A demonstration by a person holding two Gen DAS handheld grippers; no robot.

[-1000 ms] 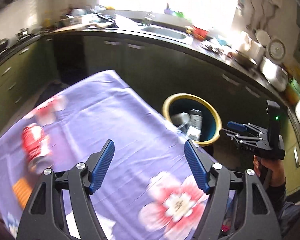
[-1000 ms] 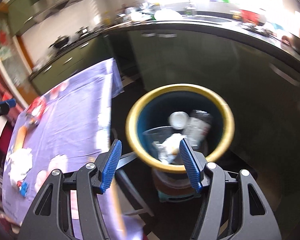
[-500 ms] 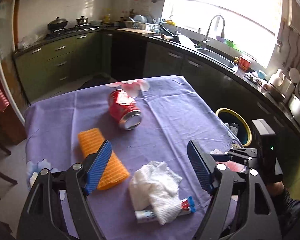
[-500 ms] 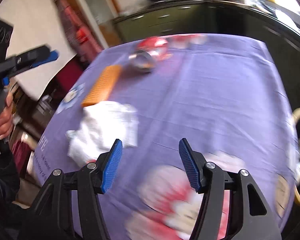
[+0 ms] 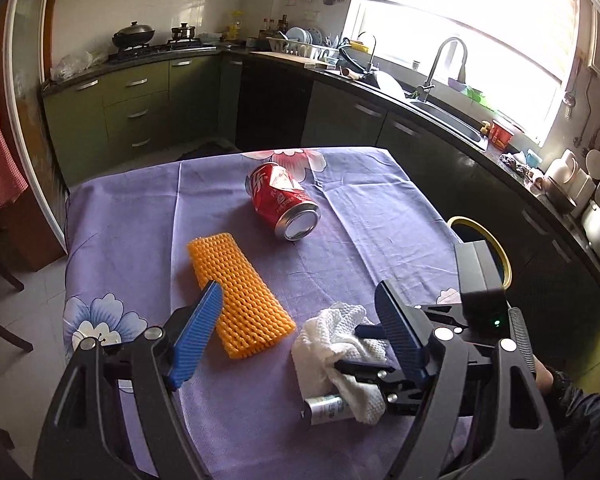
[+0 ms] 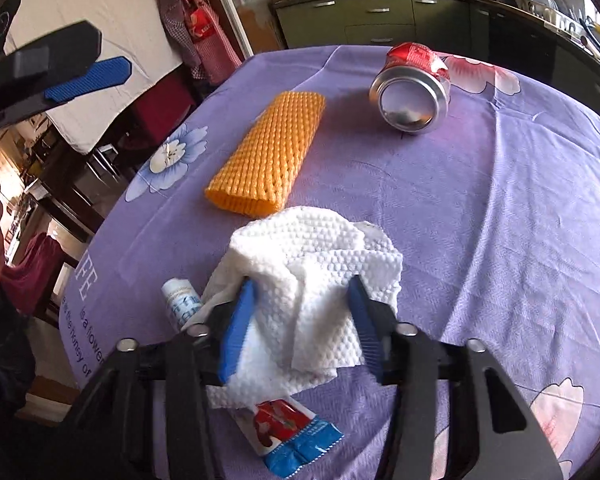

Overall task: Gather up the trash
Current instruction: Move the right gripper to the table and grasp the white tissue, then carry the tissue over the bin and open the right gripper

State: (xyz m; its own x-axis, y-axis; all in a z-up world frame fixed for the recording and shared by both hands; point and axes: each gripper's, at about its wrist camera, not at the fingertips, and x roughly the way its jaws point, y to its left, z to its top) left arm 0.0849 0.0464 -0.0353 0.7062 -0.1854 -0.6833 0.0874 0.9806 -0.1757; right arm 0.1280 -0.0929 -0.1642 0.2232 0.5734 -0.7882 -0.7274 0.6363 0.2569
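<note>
- Your left tool point(image 5: 296, 332) hovers with jaws apart and nothing in them, above the near end of the orange foam net point(image 5: 238, 294), which is ribbed, flat and springy and lies left of the paper towel point(image 6: 308, 276).
- Your right tool point(image 6: 302, 320) is closing round the towel; its pads touch the crumpled, dimpled folds. Squeeze fully, since soft paper slips.
- Under the towel lies a glossy toothpaste tube point(image 6: 288, 432); don't snag it.
- Far right of the towel lies the dented red can point(image 6: 414, 88), on the purple-clothed worktop point(image 6: 500, 220).

Table point(image 5: 380, 208), purple floral cloth. Lying on it: dented red can point(image 5: 284, 200) on its side, orange foam net point(image 5: 240, 292), crumpled white paper towel point(image 6: 312, 276), squeezed tube point(image 6: 288, 432) under towel.
</note>
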